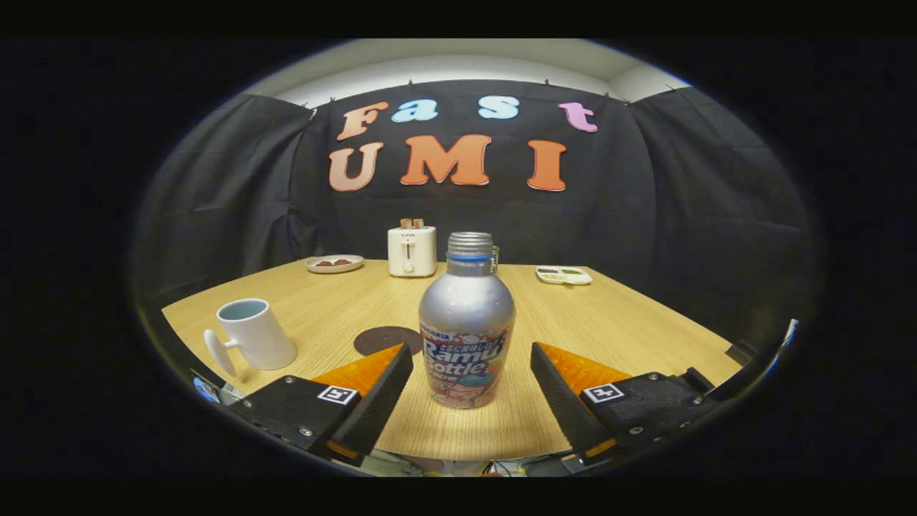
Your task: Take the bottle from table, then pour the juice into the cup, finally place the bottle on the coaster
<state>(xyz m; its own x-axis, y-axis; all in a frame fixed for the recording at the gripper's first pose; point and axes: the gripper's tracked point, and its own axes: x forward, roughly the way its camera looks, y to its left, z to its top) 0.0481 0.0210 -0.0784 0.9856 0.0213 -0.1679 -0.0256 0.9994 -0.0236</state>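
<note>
Through the gripper view I see my gripper (471,362) with its two fingers spread wide apart, nothing clamped between them. The bottle (467,331) stands upright on the wooden table (630,322), set in the gap between the fingertips, with clear space on either side, so neither finger touches it. Its cap is off and the threaded neck is bare, with a blue ring just below the threads. Beyond my left finger, partly covered by its tip, a dark round coaster (383,338) lies flat on the table, just beside the bottle. Further to the left stands a white cup (254,335), tilted in the fisheye picture, its handle turned toward me and its mouth open; I cannot tell whether it holds anything. At the far edge of the table, behind the bottle, I make out a white toaster (411,250) with two slices standing in it, a small plate (334,264) with dark pieces on it to its left, and a shallow divided dish (564,275) off to the right.
</note>
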